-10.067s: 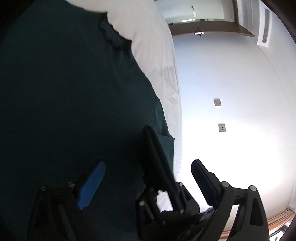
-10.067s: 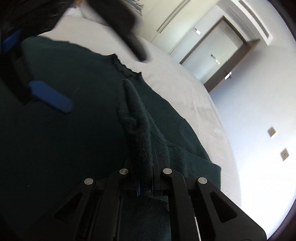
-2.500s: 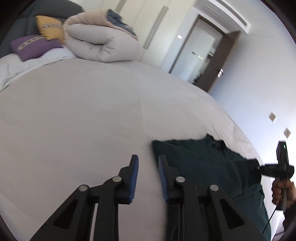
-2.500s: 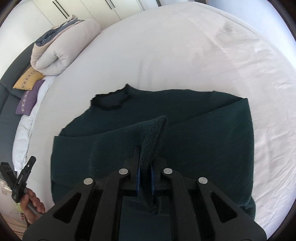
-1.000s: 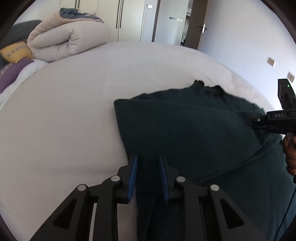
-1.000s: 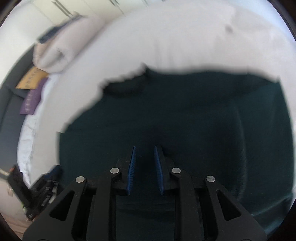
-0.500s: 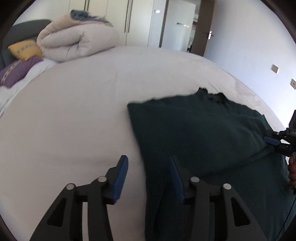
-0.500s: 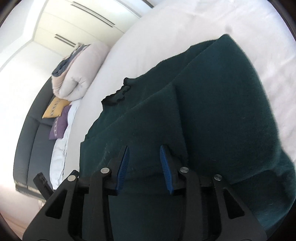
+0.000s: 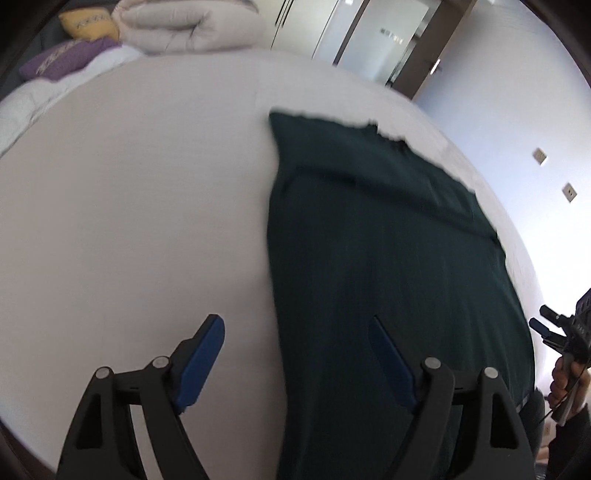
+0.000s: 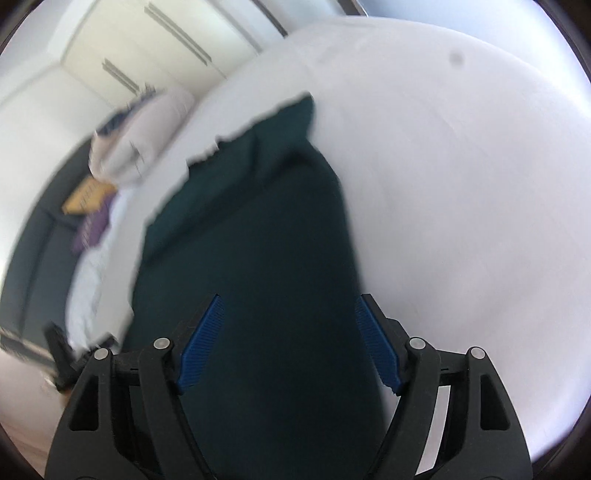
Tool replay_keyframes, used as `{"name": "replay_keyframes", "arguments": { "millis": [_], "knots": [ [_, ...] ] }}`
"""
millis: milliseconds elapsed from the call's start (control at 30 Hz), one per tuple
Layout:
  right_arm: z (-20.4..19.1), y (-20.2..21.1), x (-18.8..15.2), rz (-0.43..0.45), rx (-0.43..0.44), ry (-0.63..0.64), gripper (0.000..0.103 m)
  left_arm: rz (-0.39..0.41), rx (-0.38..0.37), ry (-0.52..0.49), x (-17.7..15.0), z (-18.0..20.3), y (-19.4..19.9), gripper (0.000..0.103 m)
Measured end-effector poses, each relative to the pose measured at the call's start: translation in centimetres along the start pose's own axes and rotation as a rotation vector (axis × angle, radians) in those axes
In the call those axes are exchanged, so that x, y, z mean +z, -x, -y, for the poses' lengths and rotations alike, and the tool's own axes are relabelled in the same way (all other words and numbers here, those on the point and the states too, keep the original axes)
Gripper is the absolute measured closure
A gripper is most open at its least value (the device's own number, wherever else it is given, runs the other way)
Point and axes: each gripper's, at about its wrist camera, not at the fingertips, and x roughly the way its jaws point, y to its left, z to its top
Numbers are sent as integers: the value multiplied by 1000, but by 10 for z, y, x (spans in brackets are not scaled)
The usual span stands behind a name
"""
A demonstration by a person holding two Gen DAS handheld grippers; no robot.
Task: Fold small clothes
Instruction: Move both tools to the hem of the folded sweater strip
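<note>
A dark green knitted top [image 9: 388, 251] lies on the white bed [image 9: 129, 206], its sleeves folded in over the body. It also shows in the right wrist view [image 10: 258, 236], blurred. My left gripper [image 9: 295, 354] is open and empty over the top's near left edge. My right gripper [image 10: 288, 332] is open and empty over the top's near right edge. The right gripper also shows in the left wrist view [image 9: 565, 332] at the far right, held in a hand.
A rolled beige duvet [image 9: 192, 26] and yellow [image 9: 88, 22] and purple [image 9: 70, 55] cushions lie at the head of the bed. Wardrobes and a doorway [image 9: 384, 44] stand behind. A wall with sockets [image 9: 539, 157] is on the right.
Both grippers have opened wide. Both have let go of the sleeves and drawn back toward the top's near end. The right wrist view swings and blurs.
</note>
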Motion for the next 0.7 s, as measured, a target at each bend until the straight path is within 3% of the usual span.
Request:
{"name": "replay_keyframes", "arguments": {
  "millis": [100,300,533,700],
  "knots": [
    [24,16,-33,-22,-36,2,30,-83,-39,40,-25,-4,2,21],
    [38,36,-64,-21,23,-16,30,-164,-99,58,-60,-1,14,28],
    [40,45,-74,-69,74,-33,30,-241,-143,127,-65,-14,14,50],
    [52,52,-80,-84,144,-105,30,-286,-205,186,-70,-23,11,50]
  ]
}}
